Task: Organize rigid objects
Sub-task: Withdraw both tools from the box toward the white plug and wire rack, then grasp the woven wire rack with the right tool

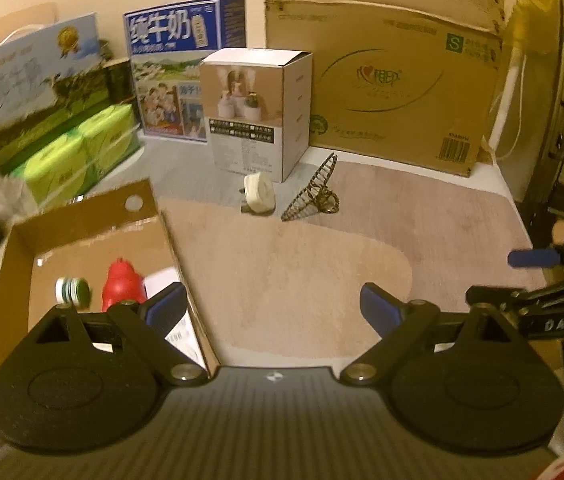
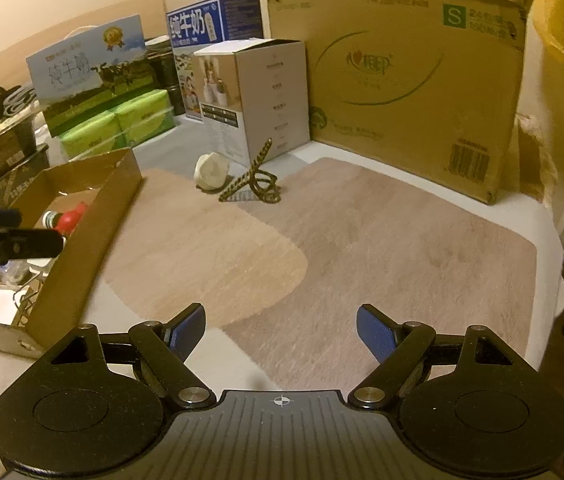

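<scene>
A shallow cardboard box (image 1: 94, 216) (image 2: 94, 216) lies at the left of a beige mat. In it are a red toy (image 1: 122, 284) (image 2: 69, 219), a small green-and-white bottle (image 1: 72, 290) and other small items. A white plug adapter (image 1: 257, 193) (image 2: 211, 171) and a dark wire stand (image 1: 316, 190) (image 2: 256, 178) lie on the mat at the back. My left gripper (image 1: 272, 312) is open and empty over the box's right wall. My right gripper (image 2: 280, 332) is open and empty above the mat's front; it shows at the right edge of the left wrist view (image 1: 534, 258).
A large cardboard carton (image 1: 386, 80) (image 2: 402, 80) stands at the back right. A white product box (image 1: 258, 112) (image 2: 254, 100), milk cartons (image 1: 186, 68) (image 2: 90, 68) and green tissue packs (image 1: 78, 156) (image 2: 122, 124) line the back and left.
</scene>
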Available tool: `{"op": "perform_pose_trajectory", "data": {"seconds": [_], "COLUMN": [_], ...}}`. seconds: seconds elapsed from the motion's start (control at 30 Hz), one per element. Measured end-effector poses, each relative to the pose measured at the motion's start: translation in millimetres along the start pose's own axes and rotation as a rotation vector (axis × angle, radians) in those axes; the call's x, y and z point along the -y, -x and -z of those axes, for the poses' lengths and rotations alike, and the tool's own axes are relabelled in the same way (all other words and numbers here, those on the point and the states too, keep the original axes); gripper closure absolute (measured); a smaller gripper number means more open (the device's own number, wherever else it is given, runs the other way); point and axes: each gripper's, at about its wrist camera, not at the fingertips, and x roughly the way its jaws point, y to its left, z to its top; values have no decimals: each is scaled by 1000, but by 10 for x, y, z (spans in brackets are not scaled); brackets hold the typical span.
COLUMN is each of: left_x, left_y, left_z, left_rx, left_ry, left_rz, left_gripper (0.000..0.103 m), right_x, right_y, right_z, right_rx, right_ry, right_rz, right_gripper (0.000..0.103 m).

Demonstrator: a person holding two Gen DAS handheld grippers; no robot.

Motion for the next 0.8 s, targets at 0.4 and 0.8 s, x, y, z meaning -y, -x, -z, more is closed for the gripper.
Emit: {"op": "perform_pose_trajectory", "data": {"seconds": [0.4,0.8], "left_x": [-137,-186], "left_y": [-694,-1478], "left_z": [-382,-655], "left_rx": [-65,-138], "left_ry": [-234,-438], "left_rz": [-8,62], "left_gripper": [16,20], "right_x": [297,361], "right_y": [-496,-1420], "right_z": [-391,-806], "right_rx": [37,0], "right_ry": [246,565], "right_rz": [-89,-248], "right_gripper": [21,21]}}
